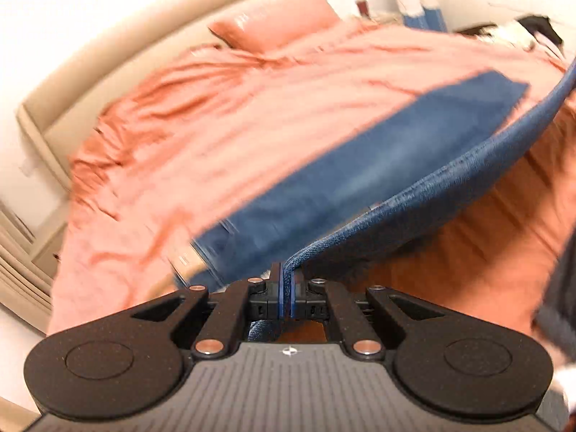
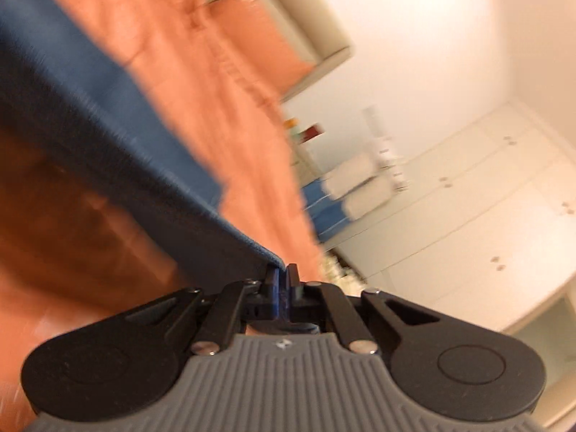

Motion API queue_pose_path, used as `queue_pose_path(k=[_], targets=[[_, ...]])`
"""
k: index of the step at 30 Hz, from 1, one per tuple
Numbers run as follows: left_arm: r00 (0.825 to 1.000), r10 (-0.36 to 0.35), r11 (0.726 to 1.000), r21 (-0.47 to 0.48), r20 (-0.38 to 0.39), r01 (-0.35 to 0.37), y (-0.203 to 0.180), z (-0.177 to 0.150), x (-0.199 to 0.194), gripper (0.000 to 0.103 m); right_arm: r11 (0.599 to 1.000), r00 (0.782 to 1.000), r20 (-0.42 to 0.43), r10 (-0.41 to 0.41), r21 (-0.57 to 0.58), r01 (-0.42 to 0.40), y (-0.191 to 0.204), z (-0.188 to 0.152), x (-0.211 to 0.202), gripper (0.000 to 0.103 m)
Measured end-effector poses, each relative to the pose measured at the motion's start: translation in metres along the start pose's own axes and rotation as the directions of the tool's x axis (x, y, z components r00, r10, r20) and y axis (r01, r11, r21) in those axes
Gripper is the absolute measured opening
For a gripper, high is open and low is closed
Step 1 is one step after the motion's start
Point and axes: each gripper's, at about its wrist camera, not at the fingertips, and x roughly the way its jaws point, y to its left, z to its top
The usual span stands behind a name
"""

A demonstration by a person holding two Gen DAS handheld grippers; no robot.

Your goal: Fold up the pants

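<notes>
Blue denim pants (image 1: 360, 172) lie across a bed with a salmon-pink cover (image 1: 201, 136). One edge of the pants is lifted off the bed and stretches in a taut arc to the right. My left gripper (image 1: 287, 284) is shut on the near end of that lifted edge. In the right wrist view the pants (image 2: 108, 136) run up to the left, and my right gripper (image 2: 282, 277) is shut on their corner. Beneath the raised cloth the bed lies in shadow. Both views are blurred by motion.
A pink pillow (image 1: 277, 18) lies against the beige headboard (image 1: 108, 54) at the bed's far end. White cabinets (image 2: 486, 198) line the wall beyond the bed, with stacked blue and white items (image 2: 345, 194) beside it. Dark clothing (image 1: 518, 32) lies at the far right.
</notes>
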Motion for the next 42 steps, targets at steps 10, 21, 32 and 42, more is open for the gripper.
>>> queue_pose_path(k=[10, 21, 32, 42], targets=[[0.996, 0.070, 0.997, 0.042, -0.051, -0.068, 0.035, 0.092, 0.102, 0.003, 0.996, 0.983, -0.183, -0.008, -0.086, -0.008, 0.038, 0.097, 0.122, 0.000], [0.968, 0.045, 0.999, 0.018, -0.247, -0.042, 0.056, 0.102, 0.254, 0.004, 0.975, 0.960, -0.278, 0.040, -0.198, -0.098, 0.126, 0.154, 0.254, 0.000], [0.969, 0.031, 0.995, -0.082, -0.246, -0.053, 0.062, 0.076, 0.287, 0.004, 0.953, 0.945, -0.302, 0.127, -0.226, -0.200, 0.178, 0.144, 0.293, 0.000], [0.979, 0.043, 0.988, -0.139, -0.197, -0.072, 0.081, 0.090, 0.272, 0.004, 0.972, 0.937, -0.314, 0.152, -0.125, -0.199, 0.163, 0.166, 0.302, 0.000]])
